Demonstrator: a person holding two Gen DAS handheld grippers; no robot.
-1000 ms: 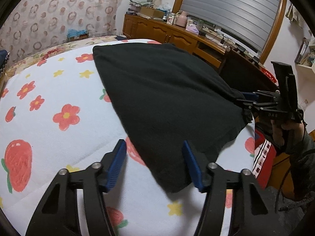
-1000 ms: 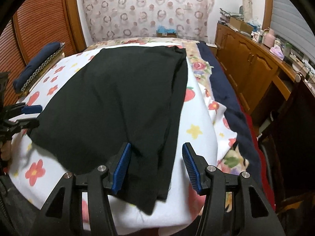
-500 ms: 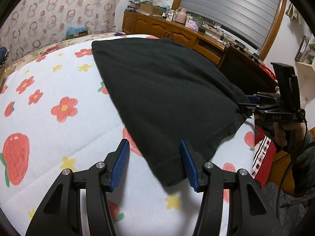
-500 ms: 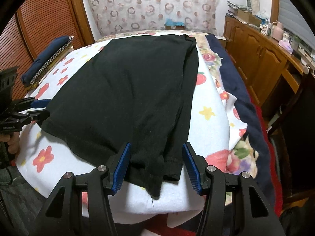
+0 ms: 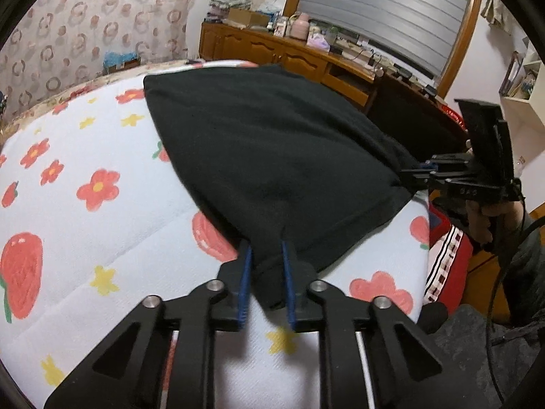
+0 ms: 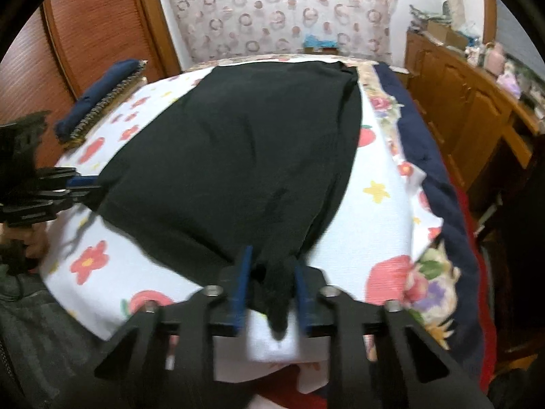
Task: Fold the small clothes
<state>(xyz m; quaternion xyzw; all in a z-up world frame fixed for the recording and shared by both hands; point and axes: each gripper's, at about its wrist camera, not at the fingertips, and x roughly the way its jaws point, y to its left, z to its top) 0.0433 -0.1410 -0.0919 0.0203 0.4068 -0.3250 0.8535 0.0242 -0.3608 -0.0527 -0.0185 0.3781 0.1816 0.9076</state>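
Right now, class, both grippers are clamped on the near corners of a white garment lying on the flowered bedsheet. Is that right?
Not quite: the garment is black, not white, as both wrist views show. The left gripper and right gripper have just closed on its near corners, on the flowered bedsheet.

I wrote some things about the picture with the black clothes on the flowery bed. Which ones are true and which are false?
1. The black garment lies on a bedsheet printed with flowers and strawberries. True.
2. The left gripper is wide open and empty. False: its jaws have just been closing and now pinch a near corner of the garment.
3. The right gripper pinches black cloth between its blue pads. True.
4. The garment is bright yellow. False: it is black.
5. A folded dark blue item lies at the bed's edge by the wooden door. True.
6. The garment hangs from a hook on the wall. False: it is spread on the bed.
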